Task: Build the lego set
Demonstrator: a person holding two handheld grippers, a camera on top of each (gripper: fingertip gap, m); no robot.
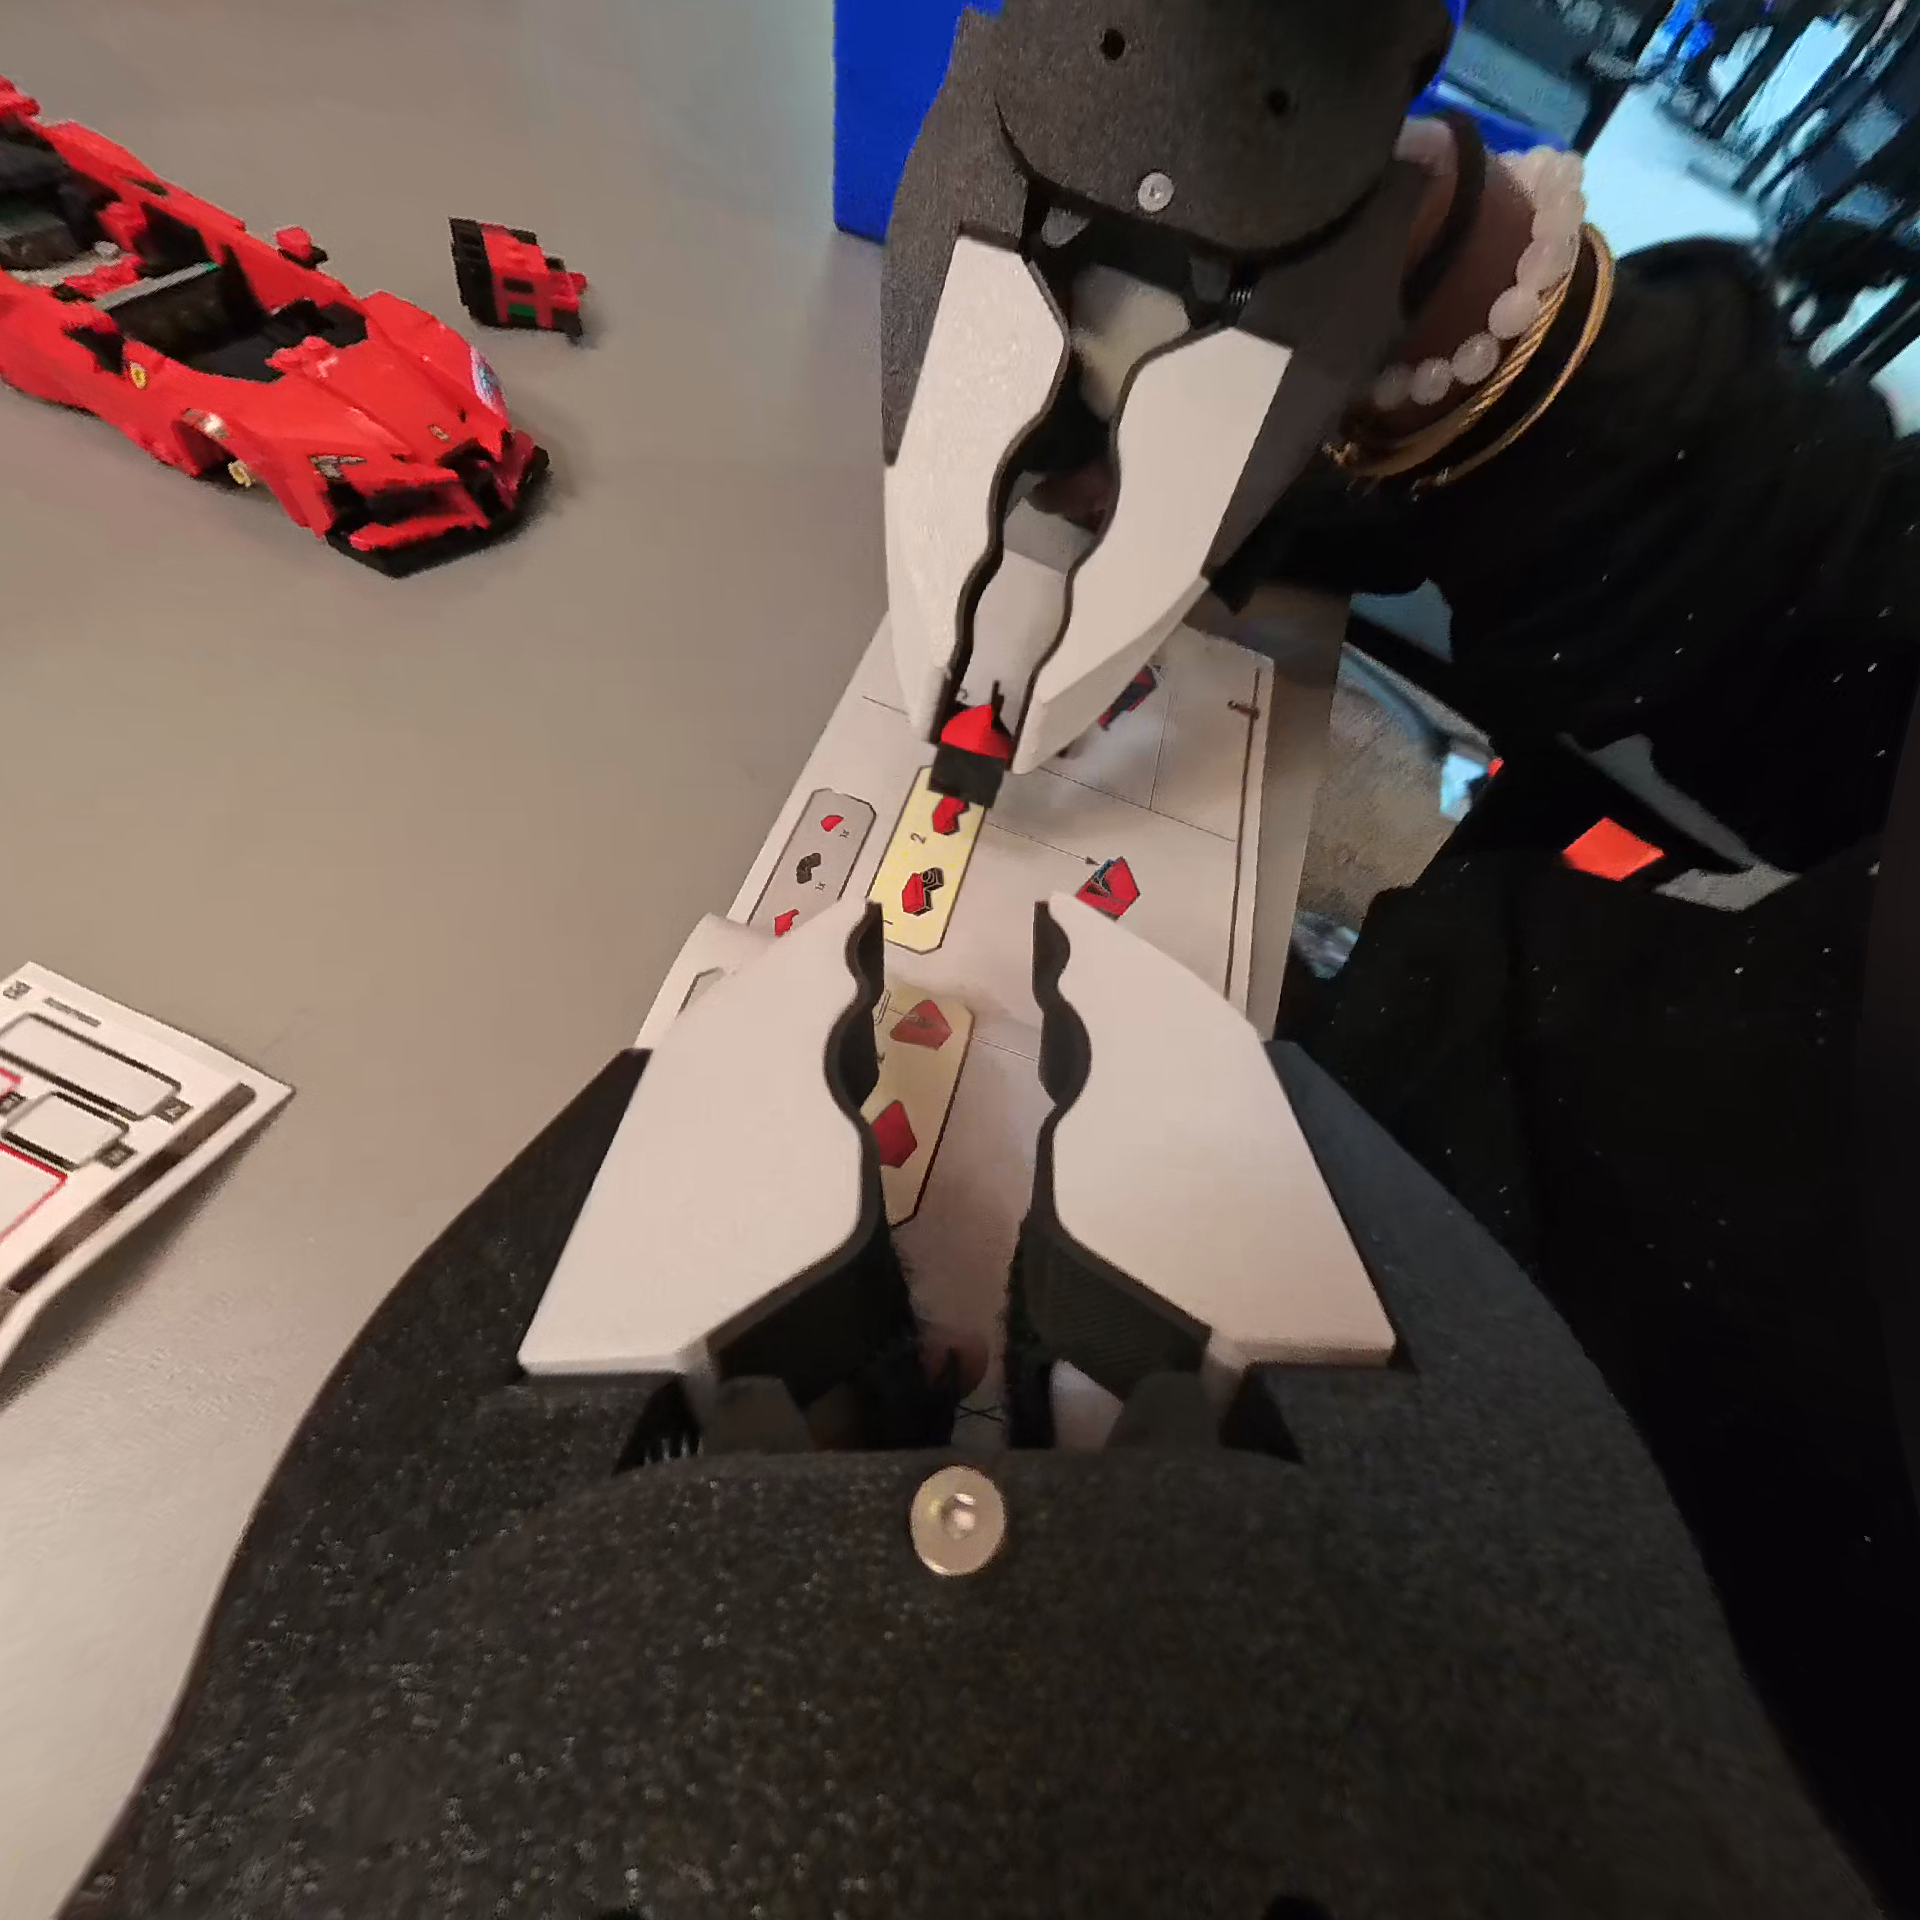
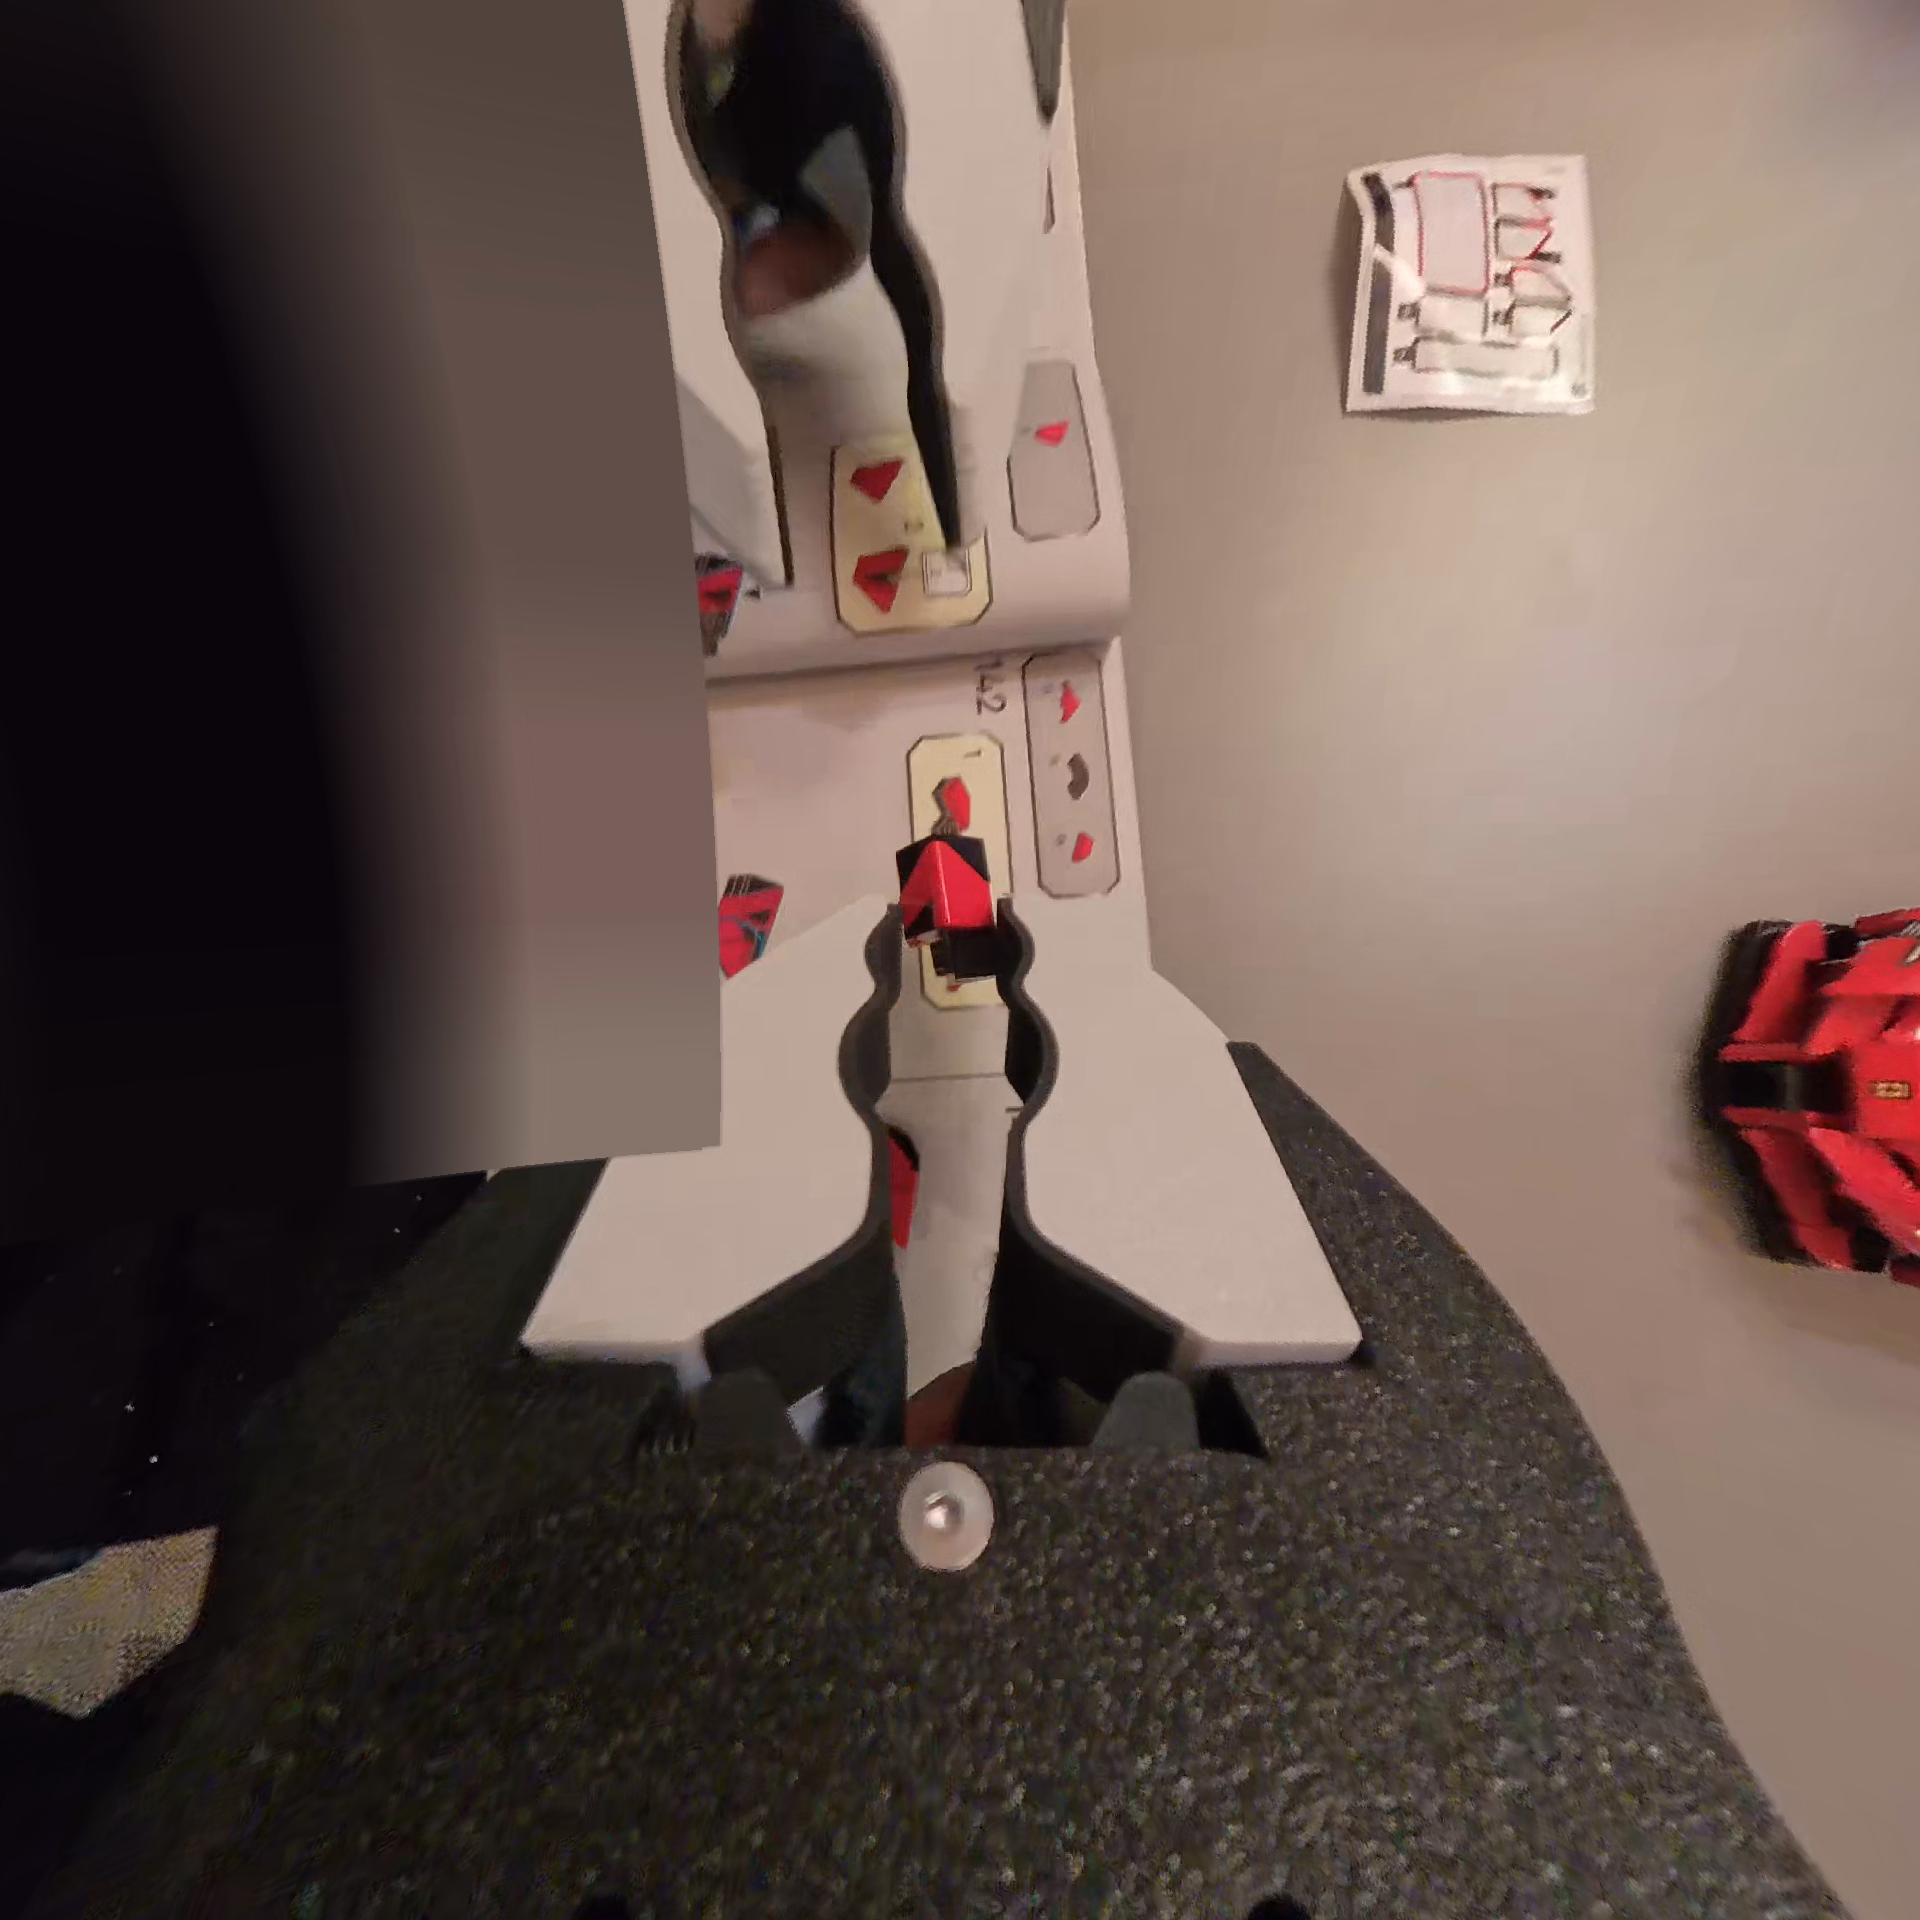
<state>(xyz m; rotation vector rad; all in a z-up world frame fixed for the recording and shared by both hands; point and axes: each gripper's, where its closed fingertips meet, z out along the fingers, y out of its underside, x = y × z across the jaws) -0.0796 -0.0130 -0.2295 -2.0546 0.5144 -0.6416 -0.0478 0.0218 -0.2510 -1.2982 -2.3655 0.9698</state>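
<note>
My right gripper (image 2: 948,923) is shut on a small red and black lego piece (image 2: 940,896) and holds it just above the open instruction booklet (image 2: 810,748). In the left wrist view the right gripper (image 1: 971,727) comes down from the top with the piece (image 1: 971,750) at its tips. My left gripper (image 1: 958,923) is open and empty, facing it over the booklet (image 1: 1132,821), a short way from the piece. A red lego car (image 1: 260,353) stands on the grey table at the far left, with a small red and black sub-assembly (image 1: 514,275) beside it.
A sticker sheet (image 1: 94,1122) lies on the table left of my left gripper; it also shows in the right wrist view (image 2: 1470,281). The car's nose shows at the right edge there (image 2: 1818,1101). A blue box (image 1: 878,104) stands behind. The booklet lies along the table's edge. There is about 6 cm between the tips of the two grippers. Left tips and right tips are each some 20 cm from the red lego car (image 1: 260,353).
</note>
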